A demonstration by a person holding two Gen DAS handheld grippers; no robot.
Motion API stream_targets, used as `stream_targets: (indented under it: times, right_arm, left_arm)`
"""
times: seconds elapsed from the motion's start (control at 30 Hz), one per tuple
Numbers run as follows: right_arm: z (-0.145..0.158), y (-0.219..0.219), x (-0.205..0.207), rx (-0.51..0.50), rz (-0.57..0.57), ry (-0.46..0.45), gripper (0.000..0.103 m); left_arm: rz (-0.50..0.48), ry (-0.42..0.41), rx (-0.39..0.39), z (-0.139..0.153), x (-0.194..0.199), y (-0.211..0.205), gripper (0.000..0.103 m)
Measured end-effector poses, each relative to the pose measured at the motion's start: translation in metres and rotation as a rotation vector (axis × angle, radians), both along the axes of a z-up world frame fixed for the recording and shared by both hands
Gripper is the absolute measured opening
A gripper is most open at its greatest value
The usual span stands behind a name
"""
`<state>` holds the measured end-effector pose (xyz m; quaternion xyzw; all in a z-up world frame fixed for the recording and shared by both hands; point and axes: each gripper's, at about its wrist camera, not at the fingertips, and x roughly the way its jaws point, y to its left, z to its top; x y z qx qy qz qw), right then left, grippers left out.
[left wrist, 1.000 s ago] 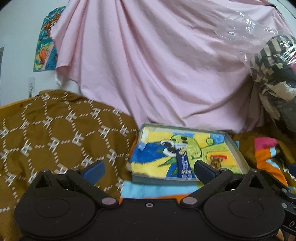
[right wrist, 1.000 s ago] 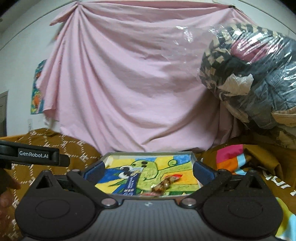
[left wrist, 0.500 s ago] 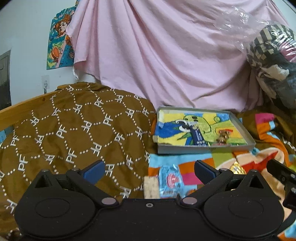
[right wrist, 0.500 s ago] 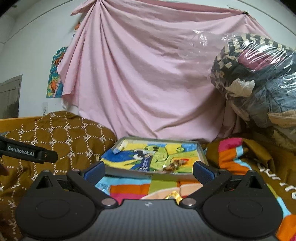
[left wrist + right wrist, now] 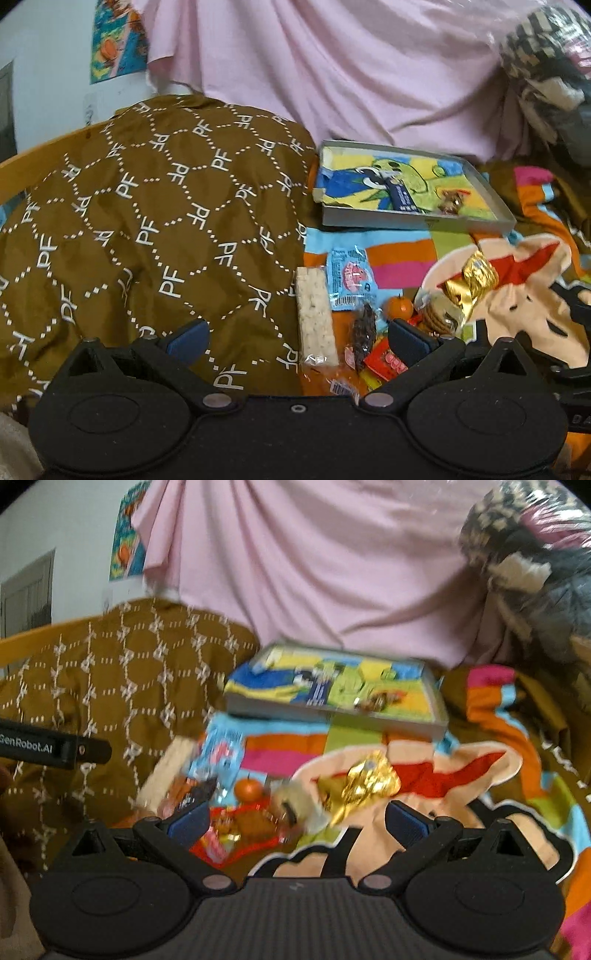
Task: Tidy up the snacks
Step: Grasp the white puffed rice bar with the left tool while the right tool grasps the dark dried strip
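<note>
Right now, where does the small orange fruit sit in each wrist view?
Left wrist: small orange fruit lies lower centre-right, just above the left gripper's right finger.
Right wrist: lower centre-left, just above the snack pile.
Shared landmark: the grey tray, beyond the fruit in both.

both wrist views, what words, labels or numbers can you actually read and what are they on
"PF": repeated all over the brown quilt.
"GenRobot.AI": on the black bar at the left edge of the right wrist view.
Print on the blue packet, the red packet and the blue wrapper in the tray: too small or blurred to read.
</note>
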<state>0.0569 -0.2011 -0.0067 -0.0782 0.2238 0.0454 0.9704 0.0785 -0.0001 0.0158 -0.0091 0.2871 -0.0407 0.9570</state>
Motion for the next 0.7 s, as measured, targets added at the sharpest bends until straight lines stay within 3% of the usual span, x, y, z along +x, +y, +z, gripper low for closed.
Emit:
stream_targets:
  times: [0.3, 0.7]
  right_arm:
    - [-0.012, 0.005, 0.011, -0.024, 0.019, 0.1, 0.103]
    - [-0.019, 0.011, 0.027, -0.037, 0.072, 0.172, 0.103]
  left_arm:
    - [-0.04, 0.085, 0.065, -0.01, 0.009, -0.01, 0.102]
    - [-0.014, 0.2, 0.039, -0.022, 0.031, -0.007, 0.102]
